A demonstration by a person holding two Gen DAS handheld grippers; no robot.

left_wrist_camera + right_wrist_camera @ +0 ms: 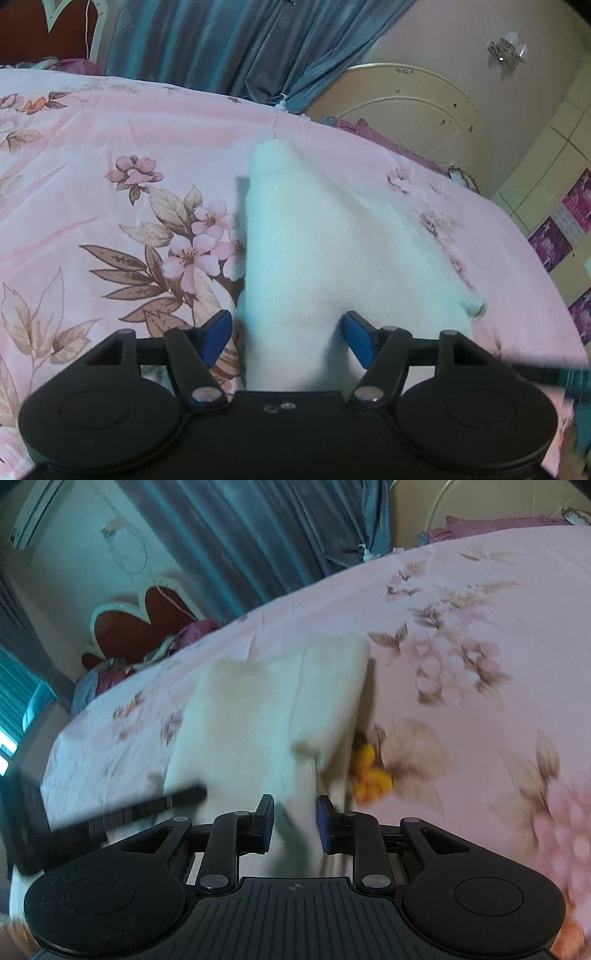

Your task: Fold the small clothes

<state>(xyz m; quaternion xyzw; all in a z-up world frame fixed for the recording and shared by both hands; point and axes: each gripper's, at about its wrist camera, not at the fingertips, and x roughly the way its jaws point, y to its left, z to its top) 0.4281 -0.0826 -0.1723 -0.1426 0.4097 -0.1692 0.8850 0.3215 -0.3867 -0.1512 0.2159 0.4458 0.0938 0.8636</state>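
A small white knitted garment (295,258) hangs over the pink floral bedsheet (110,147). In the left wrist view my left gripper (286,336) has its blue pads (216,338) wide apart, with the cloth running between them. In the right wrist view the same white garment (266,709) is lifted and partly doubled over. My right gripper (295,825) has its blue pads (324,827) closed in on a bunched strip of it. An orange-yellow patch (369,771) shows beside the cloth's right edge. The left gripper's body (110,812) shows blurred at the left.
The bedsheet (461,664) covers the whole bed. Blue-grey curtains (240,44) hang behind it. A cream rounded headboard (406,107) stands at the far right in the left view. A red heart-shaped headboard (147,616) and bundled bedding (110,672) lie at the far left in the right view.
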